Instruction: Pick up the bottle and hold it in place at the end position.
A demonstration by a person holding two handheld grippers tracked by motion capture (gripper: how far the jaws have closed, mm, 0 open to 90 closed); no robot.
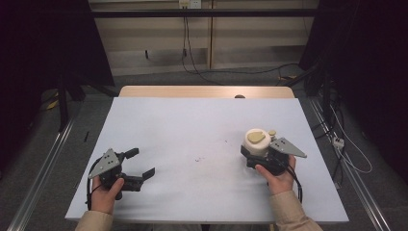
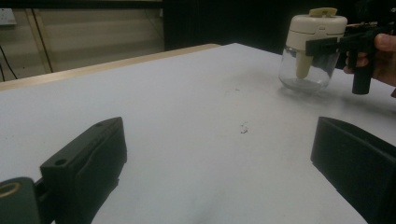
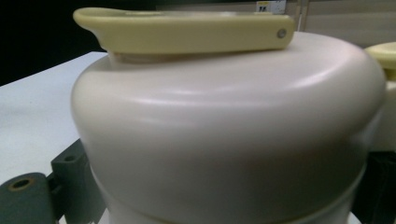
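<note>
Worktop: white sheet over a wooden top, a few small dark specks near centre.

Jar: sits at centre-right of the high view, upright on the worktop. Clear glass lower body, rounded; cream plastic cap, domed, wider than the neck. A flat pale yellow-green lever lies across the cap top, one end curled, a small rivet at the other. From the left gripper view the jar stands in the upper right of the frame, and a cream stem hangs inside the glass.

Right gripper: held by the right hand, fingers clamped on the jar's cap from both sides.

Left gripper: lower left of the high view, held by the left hand, fingers spread wide apart, nothing between them, well apart from the jar.
</note>
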